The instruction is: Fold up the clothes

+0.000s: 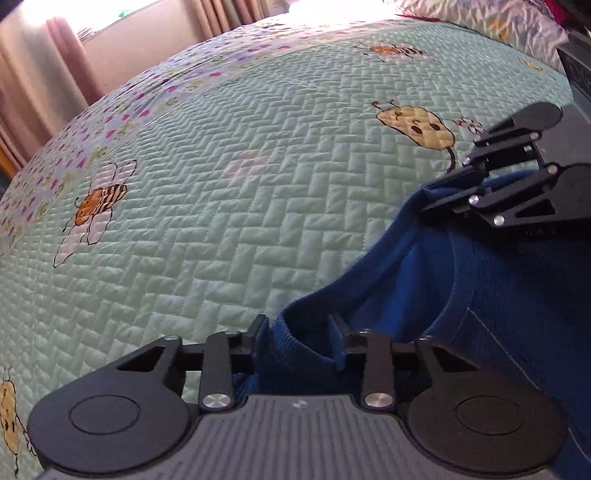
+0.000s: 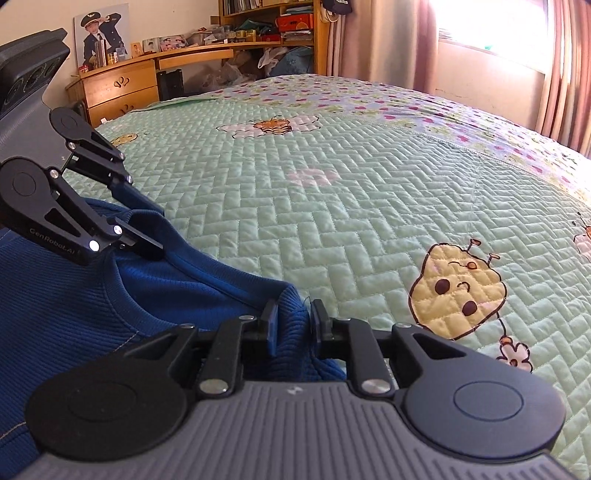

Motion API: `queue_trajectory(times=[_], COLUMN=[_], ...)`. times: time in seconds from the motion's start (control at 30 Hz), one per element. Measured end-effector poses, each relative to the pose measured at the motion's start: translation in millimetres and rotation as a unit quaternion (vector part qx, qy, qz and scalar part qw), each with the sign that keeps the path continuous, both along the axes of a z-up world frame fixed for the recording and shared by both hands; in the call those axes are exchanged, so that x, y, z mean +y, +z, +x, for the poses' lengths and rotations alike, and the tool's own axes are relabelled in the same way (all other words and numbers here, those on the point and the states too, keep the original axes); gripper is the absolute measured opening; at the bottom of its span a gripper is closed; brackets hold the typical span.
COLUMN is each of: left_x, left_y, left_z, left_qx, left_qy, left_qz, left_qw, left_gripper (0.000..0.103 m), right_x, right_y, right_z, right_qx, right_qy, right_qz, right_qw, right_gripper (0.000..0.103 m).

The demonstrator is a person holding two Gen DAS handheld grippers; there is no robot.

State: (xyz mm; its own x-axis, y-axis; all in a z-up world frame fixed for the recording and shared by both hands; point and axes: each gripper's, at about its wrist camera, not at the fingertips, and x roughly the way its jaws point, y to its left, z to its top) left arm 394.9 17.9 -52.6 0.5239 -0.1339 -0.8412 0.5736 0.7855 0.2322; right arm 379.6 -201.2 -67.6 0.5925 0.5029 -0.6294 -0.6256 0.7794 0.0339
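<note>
A blue ribbed sweater [image 1: 498,295] lies at the near edge of a mint-green quilted bed cover [image 1: 221,221], neckline towards the middle of the bed. My left gripper [image 1: 298,341] is shut on the ribbed collar band, which fills the gap between its fingers. My right gripper [image 1: 434,197] pinches the sweater's edge further along the neckline and lifts it into a small peak. In the right wrist view my right gripper [image 2: 295,323] is shut on a bunch of the blue sweater [image 2: 74,295], and my left gripper [image 2: 151,227] holds the neckline at the left.
The quilt [image 2: 369,203] carries bee and hive patterns and stretches away ahead. A wooden desk with drawers and shelves [image 2: 122,88] stands beyond the bed. Pink curtains [image 2: 565,74] and a bright window [image 2: 491,26] are on the far side; a patterned pillow [image 1: 480,18] lies at the bed's head.
</note>
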Motion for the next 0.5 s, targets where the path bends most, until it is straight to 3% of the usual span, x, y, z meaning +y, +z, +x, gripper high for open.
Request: queue_trajectory(times=[0.07, 0.13, 0.23, 0.4, 0.5], left_x=[-3, 0, 1, -4, 1], left_y=[0, 2, 4, -7, -11], left_z=[-5, -8, -10, -7, -4], left_qx=[-0.008, -0.031, -0.072, -0.096, -0.101], left_qy=[-0.006, 0.004, 0.03, 0.051, 0.068], left_qz=[0.019, 0.024, 0.025, 0.034, 0.028], left_qw=[0.9998, 0.9992, 0.9966, 0.9935, 0.9921], left_gripper=[0.011, 0.009, 0.008, 0.01, 0.02], right_x=[1, 2, 7, 13, 3], right_y=[0, 1, 2, -1, -2], right_z=[0, -1, -6, -11, -3], right_qx=[-0.002, -0.007, -0.029, -0.049, -0.028], right_qy=[-0.001, -0.003, -0.022, -0.042, -0.061], right_qz=[-0.002, -0.006, -0.029, -0.048, -0.021], right_qw=[1.0, 1.0, 0.999, 0.997, 0.998], right_gripper=[0.021, 0.022, 0.035, 0.041, 0.052])
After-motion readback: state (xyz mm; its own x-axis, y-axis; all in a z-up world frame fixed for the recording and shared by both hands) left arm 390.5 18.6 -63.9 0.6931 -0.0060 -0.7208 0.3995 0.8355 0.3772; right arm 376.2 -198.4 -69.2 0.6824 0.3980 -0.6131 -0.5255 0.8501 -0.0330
